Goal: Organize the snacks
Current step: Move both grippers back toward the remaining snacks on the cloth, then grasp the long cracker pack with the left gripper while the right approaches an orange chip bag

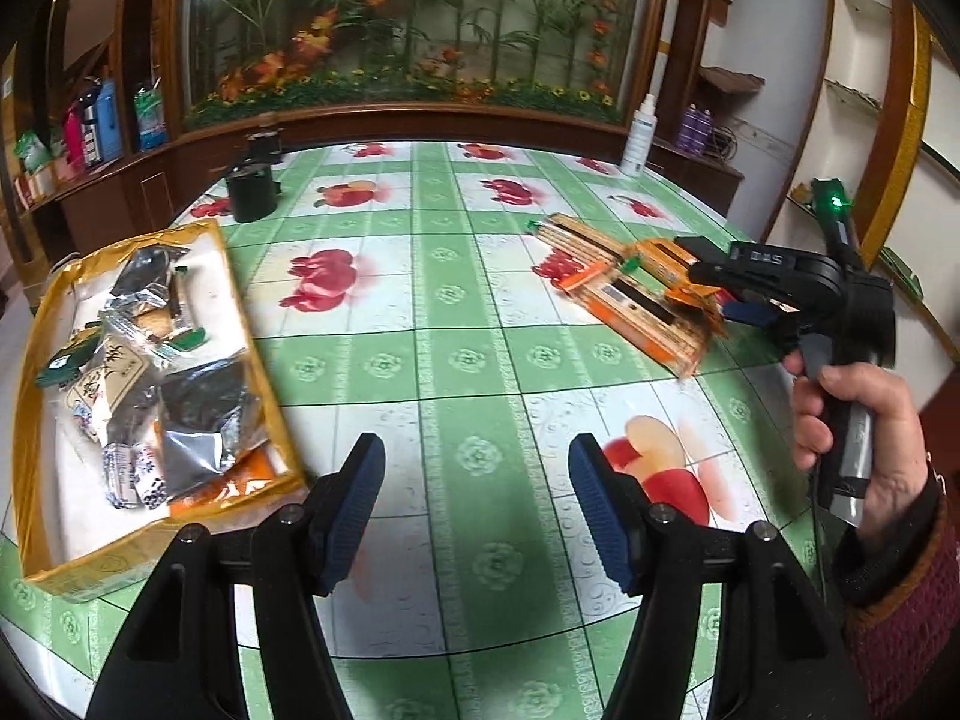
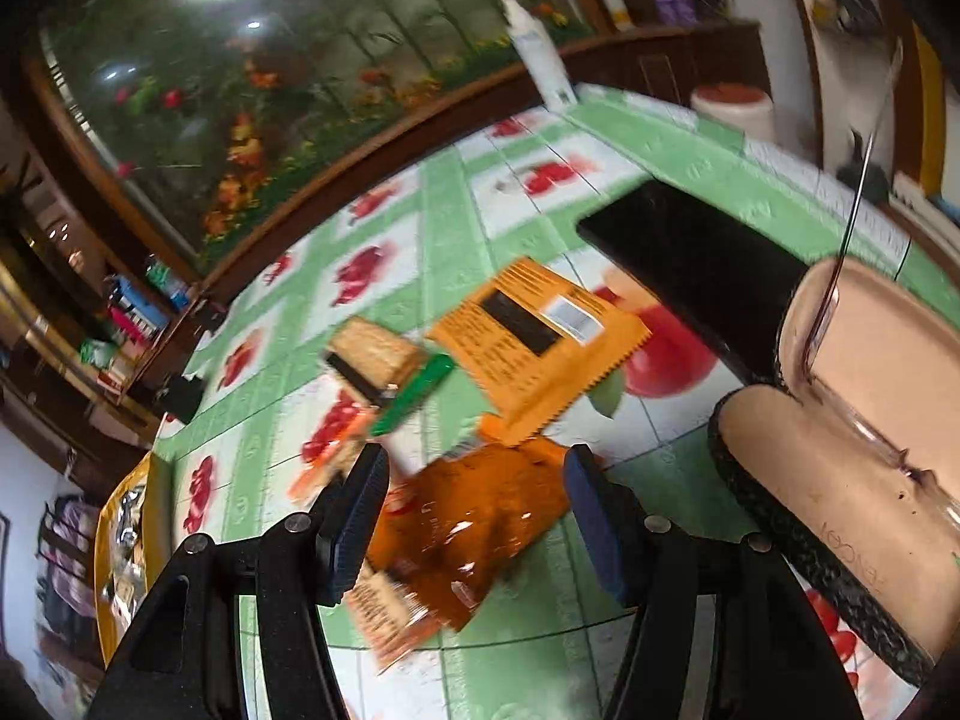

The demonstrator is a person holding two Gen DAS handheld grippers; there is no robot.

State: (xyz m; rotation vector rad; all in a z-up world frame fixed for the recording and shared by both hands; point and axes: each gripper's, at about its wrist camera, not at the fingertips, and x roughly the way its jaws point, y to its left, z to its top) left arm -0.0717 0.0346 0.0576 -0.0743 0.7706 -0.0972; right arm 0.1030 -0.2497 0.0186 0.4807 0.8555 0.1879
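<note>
Right wrist view shows the right gripper point(image 2: 474, 516) open, its jaws straddling a glossy orange snack packet point(image 2: 480, 522) without pinching it; the left gripper point(image 1: 477, 510) hangs open and empty beside the gold tray point(image 1: 231, 276) of snacks. Slick film could slide out, or the flat orange packet point(image 2: 534, 342) overlapping it get dragged along

One gold-rimmed tray point(image 1: 36, 360) is sitting at the left edge of the surface point(image 1: 444, 312), holding a heap of small wrapped snacks point(image 1: 150, 372) too jumbled to count. Toward the right edge, three loose packets are lying close together: one orange packet with a barcode point(image 2: 534, 336), one glossy orange-brown packet point(image 2: 480, 516) and one biscuit pack with a green end point(image 2: 384, 366). Two black round containers point(image 1: 252, 192) are standing at the far left corner, and one white spray bottle point(image 1: 639, 135) is standing at the far right corner.
</note>
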